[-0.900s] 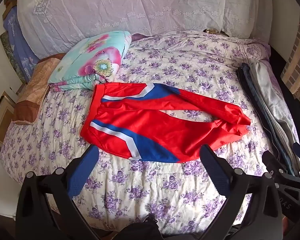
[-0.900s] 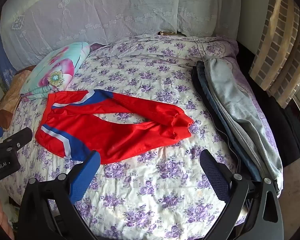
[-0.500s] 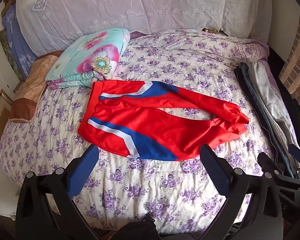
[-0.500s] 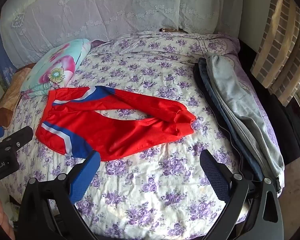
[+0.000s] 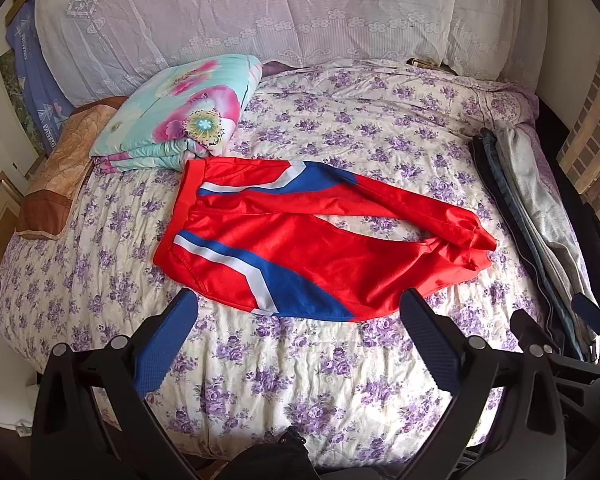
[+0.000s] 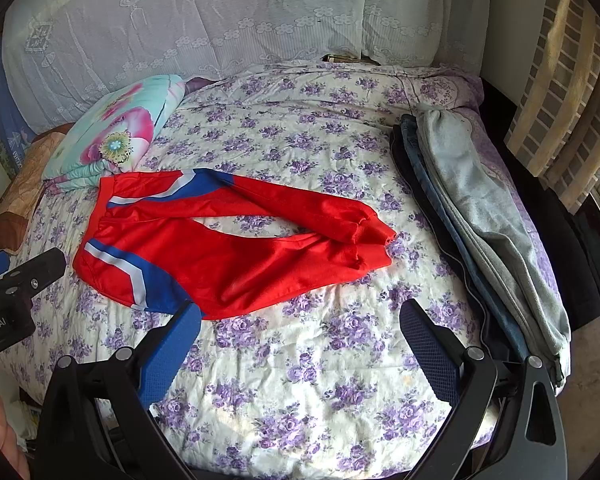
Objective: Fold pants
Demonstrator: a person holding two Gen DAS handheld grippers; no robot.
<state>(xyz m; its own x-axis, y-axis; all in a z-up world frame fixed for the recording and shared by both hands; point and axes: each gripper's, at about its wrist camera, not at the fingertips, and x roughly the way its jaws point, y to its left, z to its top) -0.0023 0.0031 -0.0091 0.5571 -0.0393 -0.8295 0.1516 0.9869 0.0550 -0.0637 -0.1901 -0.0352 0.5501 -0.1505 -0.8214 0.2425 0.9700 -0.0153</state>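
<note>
Pants [image 5: 300, 248], red, shiny, sprawled mid-bed [image 5: 340, 360], legs splayed. Fabric looks thin, slippery, limp; pinch waistband corners. Left claw [image 5: 300, 320] and right claw [image 6: 300, 328] both gape, empty.

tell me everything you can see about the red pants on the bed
The shiny red track pants look like smooth synthetic fabric, with blue panels edged by white stripes near each hip. They lie flat and unfolded across the purple-flowered bedspread, waistband beside the folded turquoise floral quilt, perhaps just touching it. The legs spread apart, then meet at crumpled, overlapping cuffs, leaving a gap of bedspread between them. Neither gripper touches them.
</note>
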